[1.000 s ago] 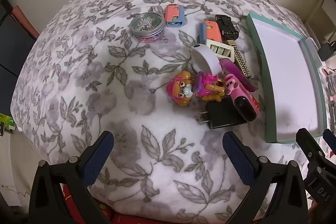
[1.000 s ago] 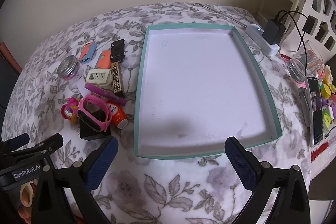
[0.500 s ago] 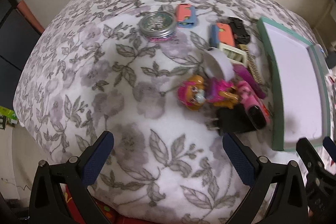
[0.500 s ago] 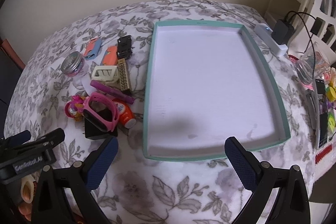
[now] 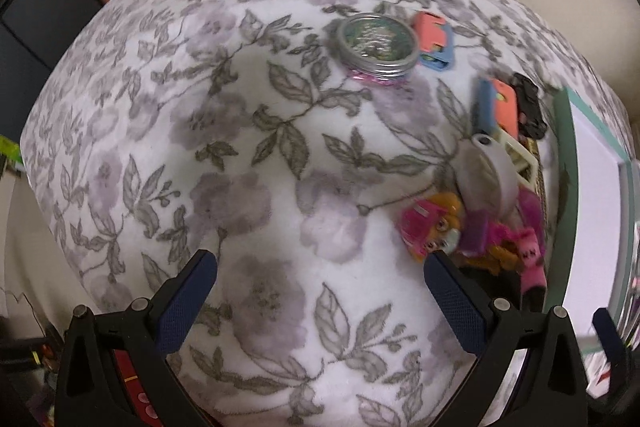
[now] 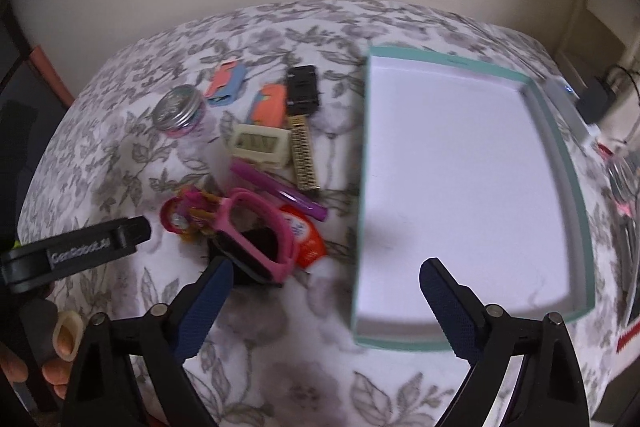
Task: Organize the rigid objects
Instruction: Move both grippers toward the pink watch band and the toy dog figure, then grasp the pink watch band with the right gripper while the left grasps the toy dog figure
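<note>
A cluster of small rigid things lies on a tabletop covered by a plush floral cloth point(image 5: 248, 155), grey leaves and mauve blooms on white. Just right of the cluster sits a shallow rectangular tray point(image 6: 362, 163) with teal walls and a bare white floor, its long axis running near to far.

At the far left of the cluster stands a round jar with a ribbed metal lid point(image 6: 178, 111) and a pink base. Beside it lie two coral-and-blue plastic cases point(image 6: 226, 85), each lengthwise toward the far edge. A black toy car point(image 6: 304, 89) points far, and a gold, scaled watch band point(image 6: 304, 157) continues that line toward the near side. A cream slatted rectangular piece point(image 6: 260, 145) lies flat just left of the band. A purple pen point(image 6: 276, 189) slants from far left to near right. Nearer, a pink-and-orange toy figure point(image 5: 434, 227) lies on its side, touching a pink glossy watch strap point(image 6: 260, 231) looped over a black block; a small red-and-white tube point(image 6: 306, 241) rests beside them.

The right gripper point(image 6: 324, 285) hovers over the near edge of cloth and tray, released, its jaws having just been narrowing with nothing between them. The left gripper point(image 5: 320, 281) is spread wide above bare cloth, left of the toy figure, grasping nothing.
</note>
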Tool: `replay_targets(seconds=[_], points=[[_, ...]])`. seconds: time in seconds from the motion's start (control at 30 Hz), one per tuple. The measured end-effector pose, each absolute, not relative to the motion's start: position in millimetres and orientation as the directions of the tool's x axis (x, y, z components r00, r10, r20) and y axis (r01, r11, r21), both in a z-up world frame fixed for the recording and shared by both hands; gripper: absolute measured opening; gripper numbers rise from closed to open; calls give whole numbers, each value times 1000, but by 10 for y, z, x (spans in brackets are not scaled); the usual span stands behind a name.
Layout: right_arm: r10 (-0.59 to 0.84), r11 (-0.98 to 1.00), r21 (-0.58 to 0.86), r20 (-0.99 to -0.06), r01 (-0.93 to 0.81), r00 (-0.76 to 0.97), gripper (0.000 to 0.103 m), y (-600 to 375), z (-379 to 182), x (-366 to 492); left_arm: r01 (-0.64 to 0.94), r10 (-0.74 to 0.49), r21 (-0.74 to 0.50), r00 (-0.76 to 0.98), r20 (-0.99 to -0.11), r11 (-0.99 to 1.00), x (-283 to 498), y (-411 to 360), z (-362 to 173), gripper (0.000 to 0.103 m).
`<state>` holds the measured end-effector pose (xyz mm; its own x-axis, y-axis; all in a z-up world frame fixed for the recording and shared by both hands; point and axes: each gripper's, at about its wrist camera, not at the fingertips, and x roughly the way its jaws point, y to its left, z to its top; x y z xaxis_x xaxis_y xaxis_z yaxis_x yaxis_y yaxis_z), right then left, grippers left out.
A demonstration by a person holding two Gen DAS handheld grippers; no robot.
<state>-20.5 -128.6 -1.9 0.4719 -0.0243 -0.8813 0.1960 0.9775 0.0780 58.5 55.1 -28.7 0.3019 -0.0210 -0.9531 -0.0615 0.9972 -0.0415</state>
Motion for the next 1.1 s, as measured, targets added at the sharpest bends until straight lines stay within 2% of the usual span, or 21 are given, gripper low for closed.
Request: replay_targets(seconds=[0.2, 0.3, 0.53, 0.63, 0.7, 0.93, 1.1], points=[[10, 986, 85, -883, 140, 470, 85, -1123, -82, -66, -89, -72, -105, 311, -948, 990, 718, 665, -327, 103], [9, 989, 77, -887, 128, 462, 77, -1082, -117, -17, -79, -86, -116, 307, -948, 990, 770, 620, -349, 103], [35, 987, 101, -892, 123, 451, 68, -1095, -185, 45, -34, -113, -130, 317, -942, 991, 834, 494, -370, 103], [48, 989, 107, -891, 106, 451, 61, -1064, -183, 47, -5, -137, -146, 314, -940, 989, 845, 426, -386, 103], [61, 990, 111, -893, 88, 446, 52, -1033, -193, 49, 14, -183, -187, 303, -935, 982, 841, 401, -394, 103], [85, 990, 124, -891, 59, 446, 38, -997, -193, 34, 36, -288, -290, 289, -913, 956, 825, 340, -342, 102], [90, 991, 127, -892, 53, 444, 36, -994, -192, 26, 41, -352, -353, 251, -902, 935, 831, 287, -350, 102]])
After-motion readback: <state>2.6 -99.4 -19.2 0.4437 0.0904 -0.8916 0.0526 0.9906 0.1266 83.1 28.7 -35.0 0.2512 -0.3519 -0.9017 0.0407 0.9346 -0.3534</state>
